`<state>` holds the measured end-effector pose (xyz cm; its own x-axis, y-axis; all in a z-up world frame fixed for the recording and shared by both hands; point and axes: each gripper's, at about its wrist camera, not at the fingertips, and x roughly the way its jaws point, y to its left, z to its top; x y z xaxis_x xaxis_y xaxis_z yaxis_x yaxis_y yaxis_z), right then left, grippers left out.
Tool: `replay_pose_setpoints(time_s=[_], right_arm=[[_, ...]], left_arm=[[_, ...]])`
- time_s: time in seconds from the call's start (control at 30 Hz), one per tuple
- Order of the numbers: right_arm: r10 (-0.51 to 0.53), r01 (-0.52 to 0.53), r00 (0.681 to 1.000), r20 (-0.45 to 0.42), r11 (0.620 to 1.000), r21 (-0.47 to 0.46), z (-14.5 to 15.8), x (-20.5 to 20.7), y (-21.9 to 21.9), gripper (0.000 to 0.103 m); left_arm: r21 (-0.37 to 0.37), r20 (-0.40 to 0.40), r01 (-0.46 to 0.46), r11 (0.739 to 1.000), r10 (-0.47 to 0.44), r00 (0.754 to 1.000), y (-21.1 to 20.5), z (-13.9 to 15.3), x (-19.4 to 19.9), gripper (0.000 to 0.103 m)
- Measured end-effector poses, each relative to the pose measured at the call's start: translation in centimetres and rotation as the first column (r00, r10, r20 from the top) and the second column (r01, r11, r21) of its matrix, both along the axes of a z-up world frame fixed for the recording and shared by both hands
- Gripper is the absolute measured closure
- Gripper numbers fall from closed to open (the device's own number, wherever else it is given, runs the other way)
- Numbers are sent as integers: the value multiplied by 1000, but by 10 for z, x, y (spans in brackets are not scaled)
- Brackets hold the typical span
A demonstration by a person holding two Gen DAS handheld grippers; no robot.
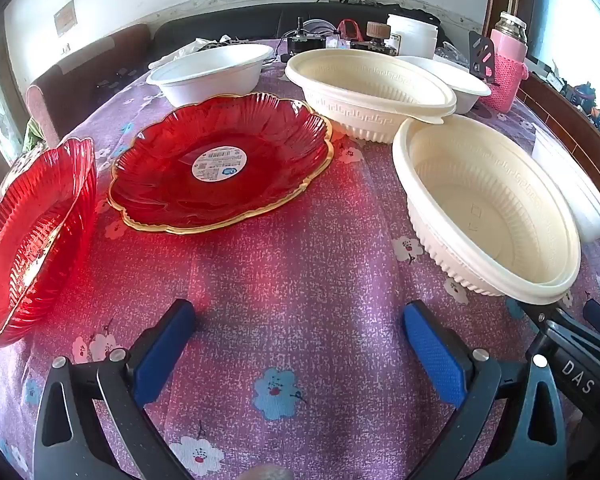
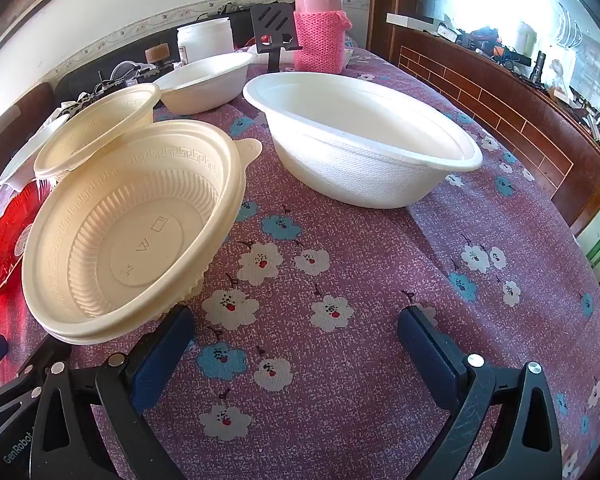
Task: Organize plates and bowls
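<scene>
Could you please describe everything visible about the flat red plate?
The flat red plate looks like translucent red glass or plastic, ribbed like petals, with a scalloped gold rim. A round white label sits at its centre. It lies upright and empty on the floral tablecloth, apart from the neighbouring dishes and both grippers.

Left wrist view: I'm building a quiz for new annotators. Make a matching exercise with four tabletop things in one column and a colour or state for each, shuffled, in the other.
Things:
1. flat red plate
2. near cream bowl
3. flask
4. left gripper

Descriptions:
A. pink knitted sleeve
B. open, holding nothing
C. round white sticker at its centre
D. ribbed wall, key-pattern band under the rim

Pairs: 1-C, 2-D, 3-A, 4-B
</scene>
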<state>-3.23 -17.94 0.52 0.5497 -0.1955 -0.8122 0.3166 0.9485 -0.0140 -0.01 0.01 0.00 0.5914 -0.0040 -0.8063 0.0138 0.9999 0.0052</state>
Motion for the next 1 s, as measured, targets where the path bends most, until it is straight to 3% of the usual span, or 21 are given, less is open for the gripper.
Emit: replay_pose_setpoints(time_s=[0.8, 1.0], right_arm=[[0, 0, 1000, -4, 1000, -1, -1, 2, 0, 1], [-77, 77, 997, -7, 997, -3, 1, -3, 5, 1]], left_arm=[[4, -18, -12, 1000, 12, 1000, -2, -1, 0, 0], [1, -16, -4, 1000, 4, 1000, 0, -1, 0, 0]])
